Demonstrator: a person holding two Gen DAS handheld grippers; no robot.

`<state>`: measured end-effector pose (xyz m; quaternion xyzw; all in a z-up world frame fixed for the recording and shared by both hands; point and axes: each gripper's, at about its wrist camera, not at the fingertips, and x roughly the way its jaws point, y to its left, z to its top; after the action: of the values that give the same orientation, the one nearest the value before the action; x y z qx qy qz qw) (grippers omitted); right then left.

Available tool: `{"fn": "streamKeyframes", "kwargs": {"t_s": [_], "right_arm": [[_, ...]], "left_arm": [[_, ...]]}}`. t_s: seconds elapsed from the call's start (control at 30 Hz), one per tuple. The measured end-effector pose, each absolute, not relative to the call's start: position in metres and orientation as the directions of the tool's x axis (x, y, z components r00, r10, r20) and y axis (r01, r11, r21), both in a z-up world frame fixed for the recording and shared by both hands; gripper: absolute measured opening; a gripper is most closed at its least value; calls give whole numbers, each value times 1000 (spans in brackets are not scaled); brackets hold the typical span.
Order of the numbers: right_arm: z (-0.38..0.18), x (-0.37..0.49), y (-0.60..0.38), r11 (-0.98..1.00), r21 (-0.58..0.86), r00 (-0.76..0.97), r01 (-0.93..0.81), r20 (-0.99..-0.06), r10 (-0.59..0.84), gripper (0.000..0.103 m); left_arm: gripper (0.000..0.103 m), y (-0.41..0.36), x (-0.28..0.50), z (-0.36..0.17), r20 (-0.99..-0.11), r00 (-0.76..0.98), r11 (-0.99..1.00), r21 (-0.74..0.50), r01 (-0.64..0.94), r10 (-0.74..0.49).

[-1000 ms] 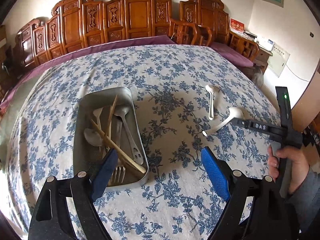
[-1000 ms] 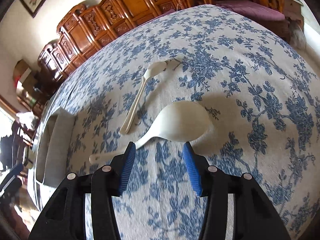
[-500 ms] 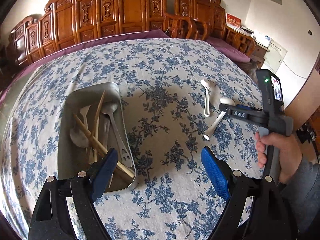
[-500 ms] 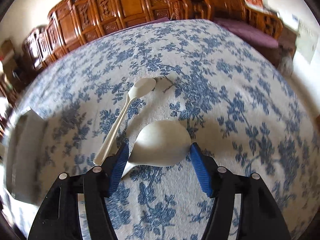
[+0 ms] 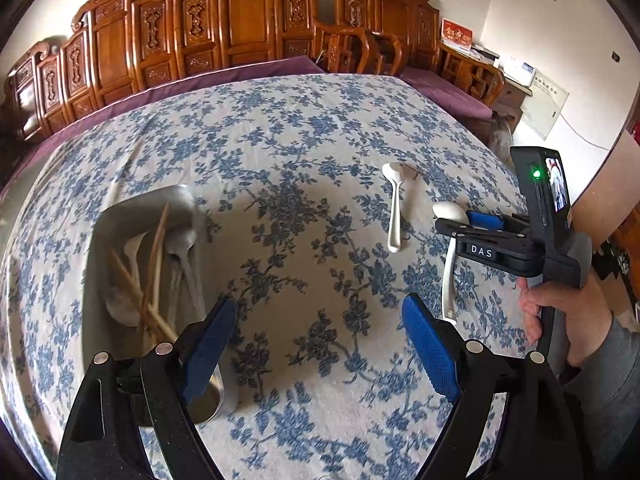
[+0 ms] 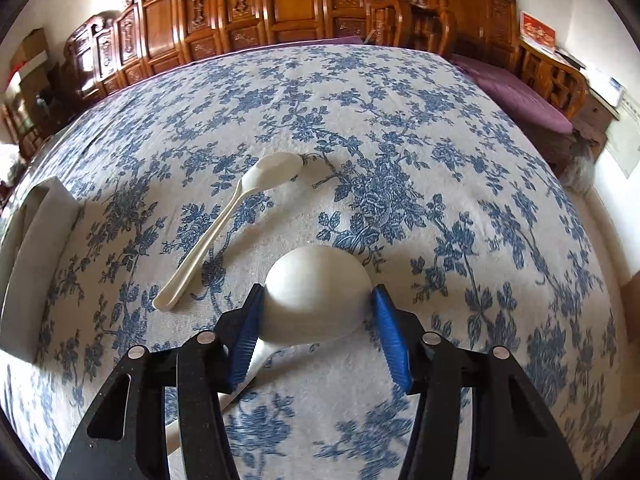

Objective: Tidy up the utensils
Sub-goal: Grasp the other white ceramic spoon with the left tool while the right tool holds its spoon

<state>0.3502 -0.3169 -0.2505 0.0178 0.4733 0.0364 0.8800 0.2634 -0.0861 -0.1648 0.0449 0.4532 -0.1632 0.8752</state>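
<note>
- Right gripper: the blue pads straddle the bowl of the large white ladle, which lies on the table with its bowl turned down and its handle running back under the gripper; the jaws have just been closing, and both pads now look pressed to the bowl's flanks, though how firm the pinch is cannot be told
- Left gripper: jaws spread wide with nothing between them, hanging over the cloth just beside the metal tray
- Step in hand, as a judgement: gripping the ladle for transfer to the tray; the domed bowl is smooth and could squirt out of flat pads, so a squeeze low on its widest part, followed by a slow lift with the handle kept trailing, seems safest
- The long handle will likely make the load tail-heavy; a tilt during the carry is the main risk
- Small white spoon: it lies just beside the ladle, apart from it, and should be left undisturbed on the lift
- The tray already holds metal spoons, a white spoon and chopsticks, so the ladle probably needs laying lengthwise
- Surface: a wide table under a white cloth with blue flowers, slightly creased
- Room: carved wooden chairs with purple cushions line the far side before a pale wall
</note>
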Motion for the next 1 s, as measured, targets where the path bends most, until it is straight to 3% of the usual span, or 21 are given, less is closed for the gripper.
{"fn": "streamKeyframes", "kwargs": {"t_s": [0.63,1.0], "right_arm": [[-239,344,-363,985,150,551,-81,-817,170,56],[-236,346,-388,987,159,570,-27,-808,146,56]], "left_arm": [[81,-191,349,-200,-836,497,914,-15,405,-234],[50,-228,393,-235,-869,446,900,5,436,-212]]}}
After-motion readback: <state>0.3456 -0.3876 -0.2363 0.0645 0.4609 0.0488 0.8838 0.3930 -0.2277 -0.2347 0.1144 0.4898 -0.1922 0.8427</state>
